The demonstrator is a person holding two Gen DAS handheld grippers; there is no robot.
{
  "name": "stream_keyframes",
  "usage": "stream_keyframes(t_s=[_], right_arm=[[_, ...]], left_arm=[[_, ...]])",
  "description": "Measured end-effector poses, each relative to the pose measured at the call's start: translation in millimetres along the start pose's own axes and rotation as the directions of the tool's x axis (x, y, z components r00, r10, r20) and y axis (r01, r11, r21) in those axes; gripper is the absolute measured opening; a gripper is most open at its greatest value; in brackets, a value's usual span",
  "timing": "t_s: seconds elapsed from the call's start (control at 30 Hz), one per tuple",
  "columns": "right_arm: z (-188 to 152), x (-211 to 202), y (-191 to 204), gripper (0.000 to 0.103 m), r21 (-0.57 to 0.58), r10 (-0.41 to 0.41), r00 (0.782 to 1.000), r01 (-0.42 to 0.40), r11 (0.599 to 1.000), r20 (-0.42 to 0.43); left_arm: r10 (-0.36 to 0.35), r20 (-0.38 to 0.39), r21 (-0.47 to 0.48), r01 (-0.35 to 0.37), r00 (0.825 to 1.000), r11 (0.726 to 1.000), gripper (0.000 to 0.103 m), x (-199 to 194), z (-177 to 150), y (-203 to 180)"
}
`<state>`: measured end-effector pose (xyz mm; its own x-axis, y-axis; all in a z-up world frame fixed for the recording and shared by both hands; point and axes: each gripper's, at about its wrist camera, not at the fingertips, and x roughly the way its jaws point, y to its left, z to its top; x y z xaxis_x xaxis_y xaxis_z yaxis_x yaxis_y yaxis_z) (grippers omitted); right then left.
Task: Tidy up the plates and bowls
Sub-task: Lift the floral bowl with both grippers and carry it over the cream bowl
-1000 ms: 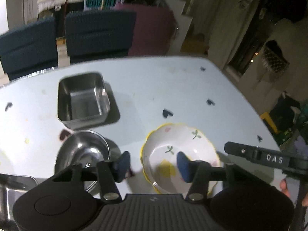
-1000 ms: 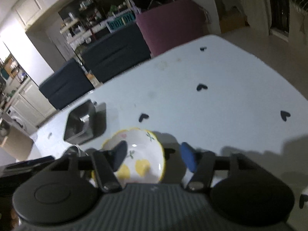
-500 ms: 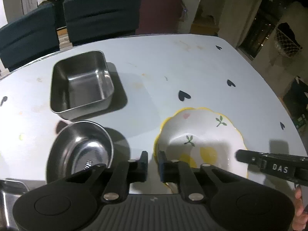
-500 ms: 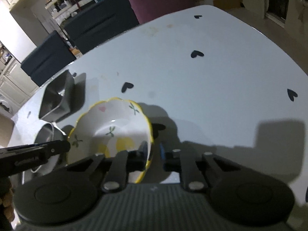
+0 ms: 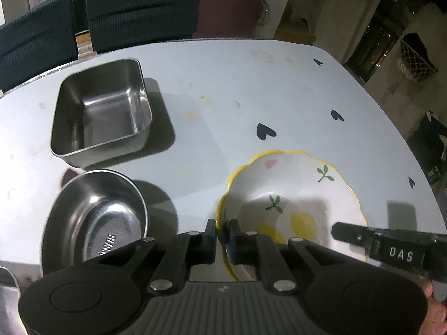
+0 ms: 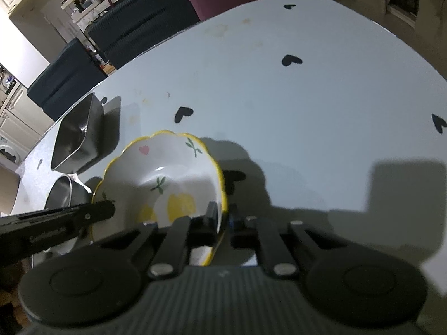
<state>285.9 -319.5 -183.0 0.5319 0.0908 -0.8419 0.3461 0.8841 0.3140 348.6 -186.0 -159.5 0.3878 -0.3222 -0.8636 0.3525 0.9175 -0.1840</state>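
Both tongs (image 5: 222,233) (image 6: 223,217) on bowl (image 5: 296,192) rim

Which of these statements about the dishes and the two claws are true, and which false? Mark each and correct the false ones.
1. Both claws grip the rim of the same flowered bowl. True: the left claw holds one side, the right claw the opposite side.
2. The square steel container holds food. False: it is empty.
3. The round steel bowl sits beside the flowered bowl, apart from it. True.
4. The table has star marks. False: they are dark hearts.
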Motion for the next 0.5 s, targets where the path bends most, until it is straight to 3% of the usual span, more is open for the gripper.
stream_keyframes(t_s=[0.1, 0.2, 0.33, 0.5], right_arm=[[-3, 0, -2, 0.013, 0.008, 0.008, 1.0, -0.008, 1.0, -0.013], [-4, -2, -7, 0.012, 0.037, 0.021, 1.0, -0.02, 0.999, -0.013], [-5, -2, -1, 0.011, -0.004, -0.005, 1.0, 0.005, 1.0, -0.011], [-7, -9, 0, 0.011, -0.002, 0.019, 1.0, -0.019, 1.0, -0.016]], left_arm=[[-0.02, -0.005, -0.031, 0.02, 1.0, 0.999, 0.015, 6, -2, 2], [-0.021, 0.006, -0.037, 0.022, 1.0, 0.999, 0.011, 5, -3, 2], [-0.037, 0.04, -0.064, 0.039, 0.999, 0.997, 0.008, -1, -7, 6], [-0.041, 0.094, -0.064, 0.047, 0.995, 0.997, 0.007, -21, -8, 5]])
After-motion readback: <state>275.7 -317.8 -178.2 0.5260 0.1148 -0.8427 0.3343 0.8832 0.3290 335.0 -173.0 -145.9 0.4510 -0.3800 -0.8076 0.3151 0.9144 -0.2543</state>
